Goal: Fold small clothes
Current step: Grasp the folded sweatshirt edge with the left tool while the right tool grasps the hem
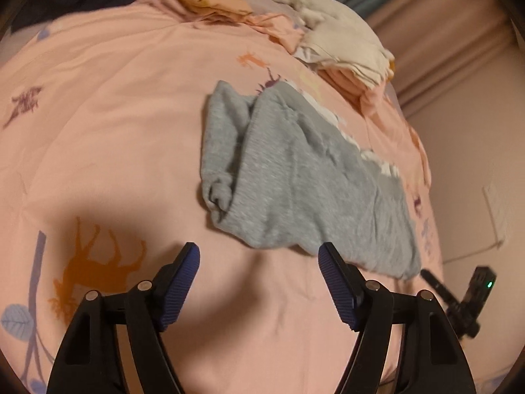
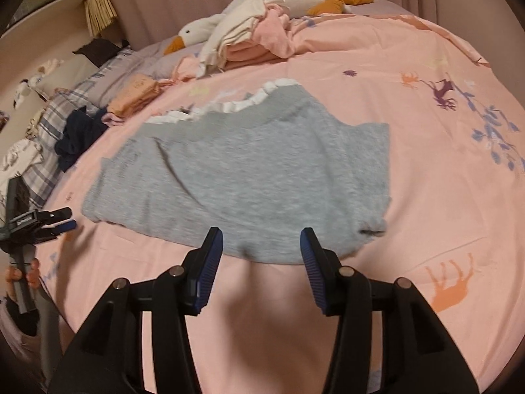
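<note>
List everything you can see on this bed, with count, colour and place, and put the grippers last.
Grey knit garment with white ruffle trim: one, grey, spread mid-bed.
Pink animal-print bedspread: one, pink, under everything.
White plush goose with orange beak: one, far side of the bed.
Folded pink and cream clothes: one stack, against the goose.
Folded orange garment: one, far left.
Dark navy garment: one, crumpled, left edge.
Plaid pillow: one, left.
Left gripper: open, empty.
Right gripper: open, at the garment's near hem.

Grey garment [image 2: 249, 170] soft knit; bedcover [image 2: 410, 197] smooth cotton.
</note>
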### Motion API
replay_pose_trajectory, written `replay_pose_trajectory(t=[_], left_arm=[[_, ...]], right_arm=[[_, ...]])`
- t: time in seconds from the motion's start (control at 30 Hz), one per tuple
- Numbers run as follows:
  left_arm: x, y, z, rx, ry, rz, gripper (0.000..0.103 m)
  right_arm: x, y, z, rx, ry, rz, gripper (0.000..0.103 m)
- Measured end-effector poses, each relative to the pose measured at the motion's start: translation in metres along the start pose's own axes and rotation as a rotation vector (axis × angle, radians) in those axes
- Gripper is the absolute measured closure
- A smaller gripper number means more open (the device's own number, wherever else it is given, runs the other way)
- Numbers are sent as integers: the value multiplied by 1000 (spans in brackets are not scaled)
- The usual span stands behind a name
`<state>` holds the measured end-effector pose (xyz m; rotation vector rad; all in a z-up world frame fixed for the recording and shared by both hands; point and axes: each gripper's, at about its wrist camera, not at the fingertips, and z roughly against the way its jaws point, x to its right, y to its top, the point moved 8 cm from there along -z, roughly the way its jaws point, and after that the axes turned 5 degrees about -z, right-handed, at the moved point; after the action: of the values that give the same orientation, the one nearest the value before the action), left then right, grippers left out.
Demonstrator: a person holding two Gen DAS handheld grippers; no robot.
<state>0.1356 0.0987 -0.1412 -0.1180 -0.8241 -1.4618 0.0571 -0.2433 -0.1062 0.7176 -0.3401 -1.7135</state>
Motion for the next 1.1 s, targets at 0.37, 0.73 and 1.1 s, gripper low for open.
replay_pose_trajectory(t=[0.37, 0.73, 1.1], left_arm=[[-16, 38, -42, -22, -194, 171, 30], [5, 71, -80, -42, -190, 89, 18], [5, 67, -87, -57, 16, -89, 73]], right_arm=[[-36, 9, -21, -22, 84, 7, 53], [-78, 36, -75, -77, 147, 42, 53], [-123, 101, -162, -123, 62, 105, 88]])
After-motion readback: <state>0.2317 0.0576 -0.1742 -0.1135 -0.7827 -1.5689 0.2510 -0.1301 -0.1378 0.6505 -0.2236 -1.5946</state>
